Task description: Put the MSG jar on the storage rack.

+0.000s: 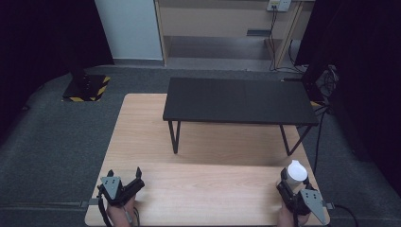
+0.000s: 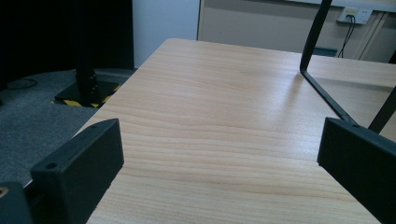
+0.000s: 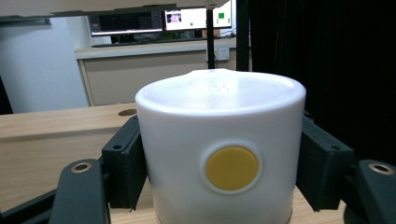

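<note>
Two grippers sit at the near edge of the wooden table (image 1: 142, 127), one at each corner. The right gripper (image 1: 294, 185) has its jaws pressed against both sides of a white cup (image 1: 296, 172) with a lid and a yellow dot (image 3: 232, 168), standing upright at the near right corner. The left gripper (image 1: 125, 178) rests with jaws wide apart, nothing between them. A small black bench (image 1: 239, 100) stands on the table farther back. I judge the grasp is made and the carry comes next: lift the cup straight, keep it level, perhaps toward the bench.
</note>
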